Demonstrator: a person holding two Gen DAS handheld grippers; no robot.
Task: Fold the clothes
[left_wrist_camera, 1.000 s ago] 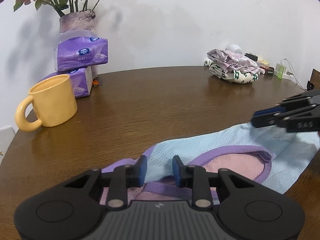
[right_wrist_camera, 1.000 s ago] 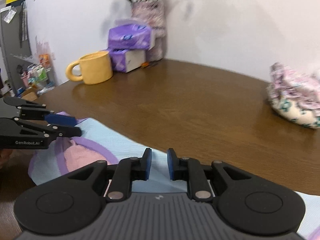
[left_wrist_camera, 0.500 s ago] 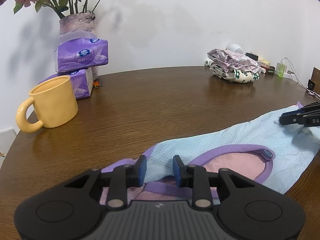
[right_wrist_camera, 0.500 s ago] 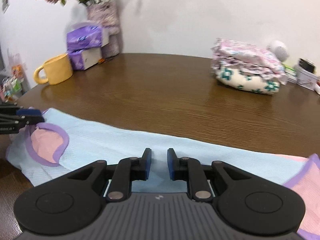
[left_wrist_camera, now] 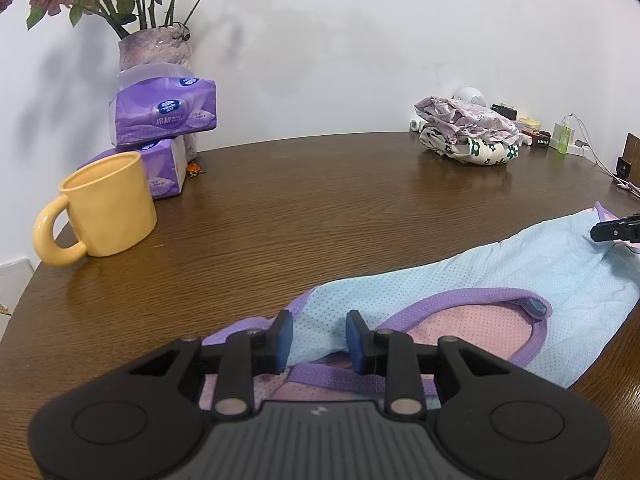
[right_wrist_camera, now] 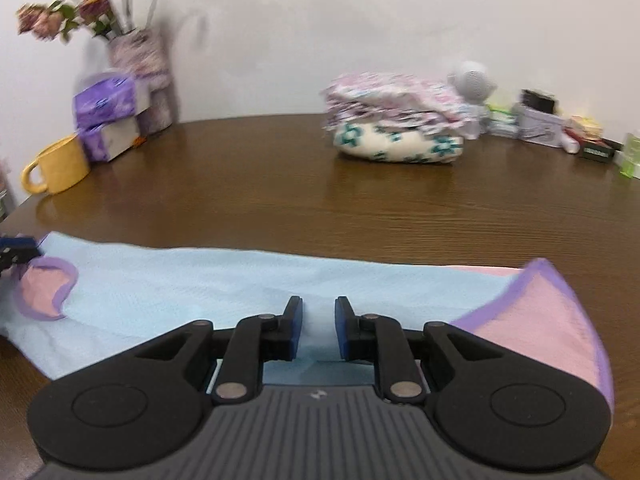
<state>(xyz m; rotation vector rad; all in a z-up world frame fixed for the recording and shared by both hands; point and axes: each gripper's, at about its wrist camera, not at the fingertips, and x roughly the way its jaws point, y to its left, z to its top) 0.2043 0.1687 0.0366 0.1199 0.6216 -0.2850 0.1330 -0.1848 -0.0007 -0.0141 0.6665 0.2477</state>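
Note:
A light blue mesh garment (left_wrist_camera: 480, 276) with purple trim and a pink inner side lies stretched left to right along the near edge of the brown table (left_wrist_camera: 320, 200). My left gripper (left_wrist_camera: 319, 336) sits low over its left end by the purple-edged opening, pads a little apart, blue cloth showing in the gap. My right gripper (right_wrist_camera: 318, 326) rests over the garment (right_wrist_camera: 200, 280) near its right end, pads also slightly apart, with a pink, purple-edged corner just to its right. Each gripper's tip shows at the edge of the other view: right gripper (left_wrist_camera: 596, 234), left gripper (right_wrist_camera: 24, 246).
A yellow mug (left_wrist_camera: 108, 204) stands at the left, with stacked purple tissue packs (left_wrist_camera: 166, 114) and a vase of flowers (left_wrist_camera: 154, 50) behind it. A pile of folded clothes (right_wrist_camera: 396, 120) sits at the back right beside small boxes and bottles (left_wrist_camera: 536, 132). Bare wood lies between.
My right gripper has travelled from beside the left gripper far to the right along the garment, which now lies drawn out longer. The left gripper has kept still.

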